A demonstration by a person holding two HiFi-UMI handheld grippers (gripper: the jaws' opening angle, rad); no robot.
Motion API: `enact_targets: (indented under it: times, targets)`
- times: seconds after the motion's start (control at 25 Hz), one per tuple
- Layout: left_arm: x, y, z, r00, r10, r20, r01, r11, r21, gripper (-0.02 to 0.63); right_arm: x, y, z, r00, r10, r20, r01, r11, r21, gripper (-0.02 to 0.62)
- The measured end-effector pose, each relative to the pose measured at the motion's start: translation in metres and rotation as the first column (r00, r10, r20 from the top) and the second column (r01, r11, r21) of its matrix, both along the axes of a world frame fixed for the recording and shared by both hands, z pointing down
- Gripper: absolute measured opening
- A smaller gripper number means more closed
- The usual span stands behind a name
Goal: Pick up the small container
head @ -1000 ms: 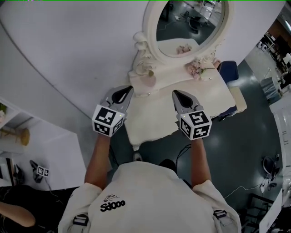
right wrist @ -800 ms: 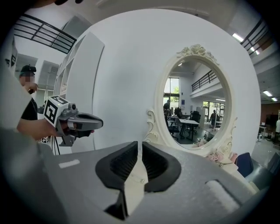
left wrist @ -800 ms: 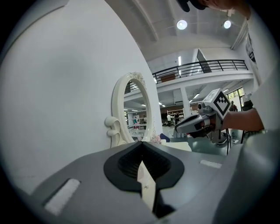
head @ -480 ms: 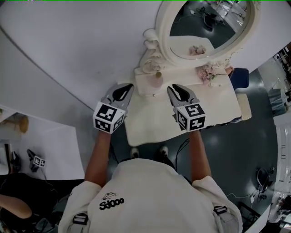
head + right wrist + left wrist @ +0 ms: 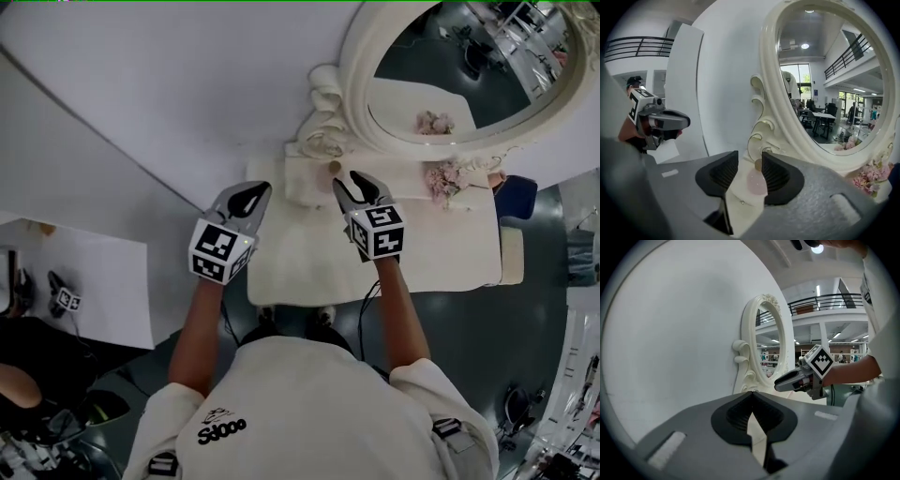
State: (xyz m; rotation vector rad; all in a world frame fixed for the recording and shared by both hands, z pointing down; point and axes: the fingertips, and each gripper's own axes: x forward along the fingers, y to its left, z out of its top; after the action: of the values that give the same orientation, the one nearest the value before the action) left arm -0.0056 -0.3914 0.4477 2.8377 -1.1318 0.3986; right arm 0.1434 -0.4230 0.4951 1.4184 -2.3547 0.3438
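Observation:
The small container is a pale pink bottle (image 5: 756, 183) with a gold cap (image 5: 335, 168). It stands on a low raised shelf (image 5: 300, 180) at the mirror's foot. My right gripper (image 5: 349, 184) (image 5: 750, 160) is just in front of it and open. Its jaws have just been opening; the bottle shows in the gap ahead of them, and the pads are not pressing it. In the head view the jaws cover most of the bottle. My left gripper (image 5: 253, 193) (image 5: 751, 396) hovers over the dresser's left edge, shut and empty, well left of the bottle.
The cream dresser top (image 5: 309, 267) carries an oval mirror (image 5: 469, 75) with a carved frame, and pink flowers (image 5: 445, 178) to the right. A white wall runs behind. A blue seat (image 5: 517, 197) is at the right, a white table (image 5: 94, 291) at the left.
Both grippers have moved forward toward the mirror. The right one has swung left to the pink bottle and its jaws have opened. The left one stays shut.

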Motion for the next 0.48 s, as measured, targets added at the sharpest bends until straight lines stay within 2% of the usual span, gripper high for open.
enact_targets:
  times: [0.16,0.48]
  targets:
    - [-0.003,-0.004,0.012,0.999,-0.041,0.016,0.042,0.999,-0.034,0.020,-0.001,-0.026,0.030,1.000,-0.022,0.015,0.022,0.999,-0.049,0.163]
    - [-0.012,-0.004,0.039,0.995,-0.095,0.042,0.099,0.991,-0.094,0.020,-0.008,-0.058,0.072,0.998,-0.037,-0.046,0.033,0.996,-0.086,0.193]
